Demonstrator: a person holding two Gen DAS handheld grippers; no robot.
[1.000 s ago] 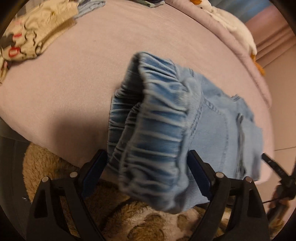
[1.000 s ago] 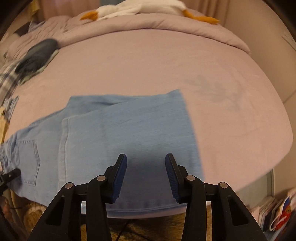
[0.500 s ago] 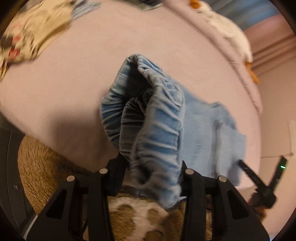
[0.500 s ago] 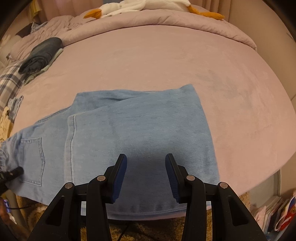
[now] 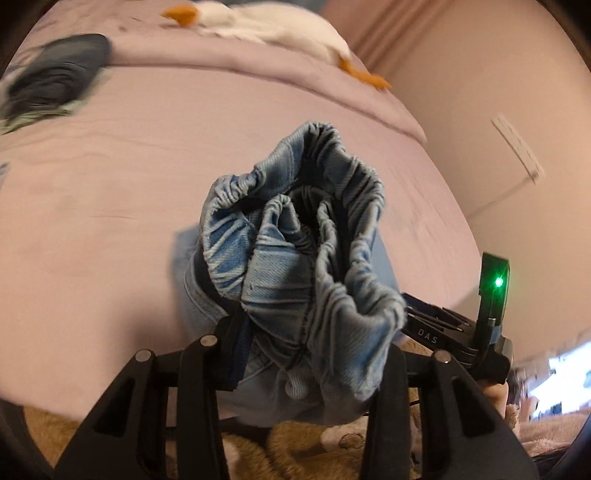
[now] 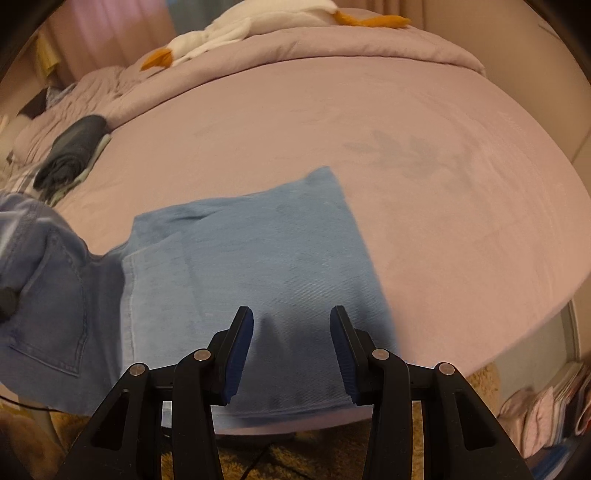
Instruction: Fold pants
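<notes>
My left gripper [image 5: 312, 354] pinches the bunched elastic waistband of the blue pants [image 6: 258, 273], lifted off the bed [image 6: 424, 206]. My right gripper [image 6: 291, 350] hangs spread and empty above the legs lying flat there.

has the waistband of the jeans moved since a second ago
Yes. The waistband, gripped in the left claw, has lifted off the bed and swung toward the plush goose.

A white plush goose [image 6: 258, 22] with orange beak and feet lies along the far edge of the mauve bed [image 6: 424, 122]. A dark folded garment [image 6: 74, 147] sits at the left. A shaggy tan rug [image 5: 295, 454] covers the floor beside the bed.
</notes>
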